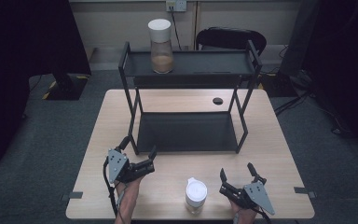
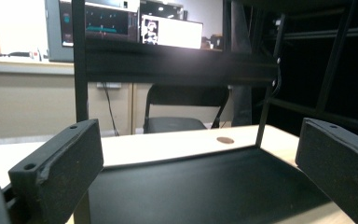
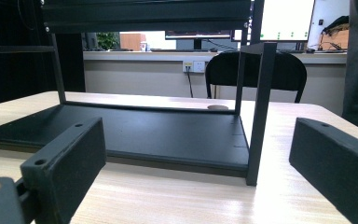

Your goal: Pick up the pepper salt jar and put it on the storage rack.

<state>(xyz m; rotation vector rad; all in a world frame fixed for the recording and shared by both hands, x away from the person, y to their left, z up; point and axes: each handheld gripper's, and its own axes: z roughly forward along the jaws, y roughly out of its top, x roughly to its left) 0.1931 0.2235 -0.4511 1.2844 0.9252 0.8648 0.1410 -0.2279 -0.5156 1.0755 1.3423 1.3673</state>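
Observation:
A black two-tier metal rack (image 1: 186, 133) stands on the wooden table (image 1: 279, 154). On its top shelf sits a tall clear jar (image 1: 161, 45) with a white lid and brown contents. A second jar with a white lid (image 1: 196, 194) stands near the table's front edge between the grippers. My left gripper (image 1: 138, 148) is open at the rack's front left corner, jaws wide, facing the lower shelf (image 2: 205, 186). My right gripper (image 1: 237, 171) is open to the right of the front jar, nothing between its jaws, looking at the rack's lower shelf (image 3: 158, 133).
A black chair (image 1: 230, 39) stands behind the table. A round cable hole (image 1: 217, 101) sits in the tabletop behind the rack. Dark equipment and cables flank the table on both sides of the floor.

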